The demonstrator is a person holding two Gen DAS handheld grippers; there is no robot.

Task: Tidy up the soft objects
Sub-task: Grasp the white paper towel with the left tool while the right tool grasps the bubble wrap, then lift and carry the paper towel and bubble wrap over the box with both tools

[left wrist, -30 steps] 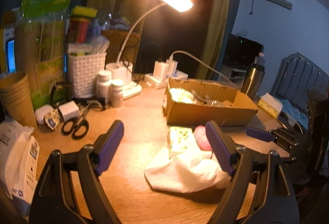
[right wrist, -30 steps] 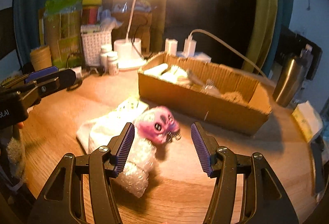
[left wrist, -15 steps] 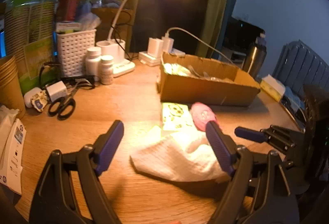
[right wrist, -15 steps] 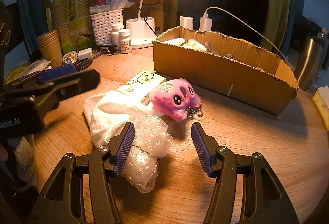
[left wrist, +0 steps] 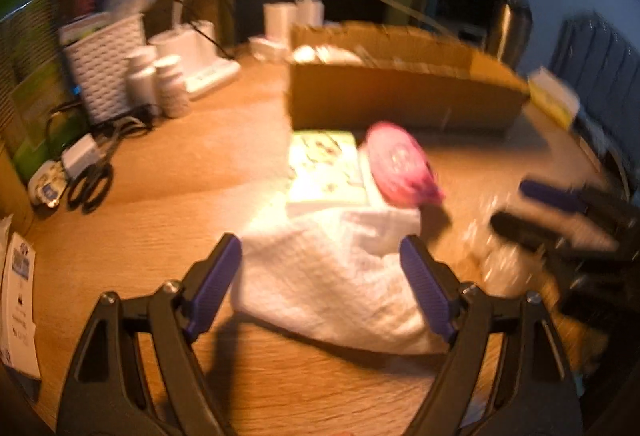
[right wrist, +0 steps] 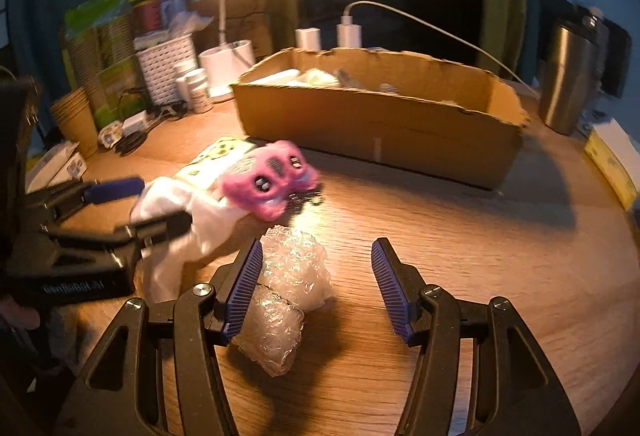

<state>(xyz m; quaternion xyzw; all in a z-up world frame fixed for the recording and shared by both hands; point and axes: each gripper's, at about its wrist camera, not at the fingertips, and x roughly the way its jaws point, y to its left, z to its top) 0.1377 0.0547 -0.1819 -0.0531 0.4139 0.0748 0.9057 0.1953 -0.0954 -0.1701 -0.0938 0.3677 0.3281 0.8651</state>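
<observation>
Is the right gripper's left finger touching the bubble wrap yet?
Cannot tell. In the right wrist view the bubble wrap lies against the left finger of the open right gripper with no visible gap, but overlap could hide one.

Matt wood-grain table (right wrist: 460, 256), rough torn brown cardboard box (right wrist: 376, 124), white textured cloth (left wrist: 332, 272), fluffy pink plush toy (right wrist: 272, 176), glossy crinkled bubble wrap (right wrist: 288, 288), brushed metal tumbler (right wrist: 568, 76) at right, ribbed, probably rubber, purple gripper pads (right wrist: 390, 286).

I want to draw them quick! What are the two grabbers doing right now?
Left gripper: open, around the white cloth, not squeezing.
Right gripper: open, bubble wrap between its fingers.
</observation>
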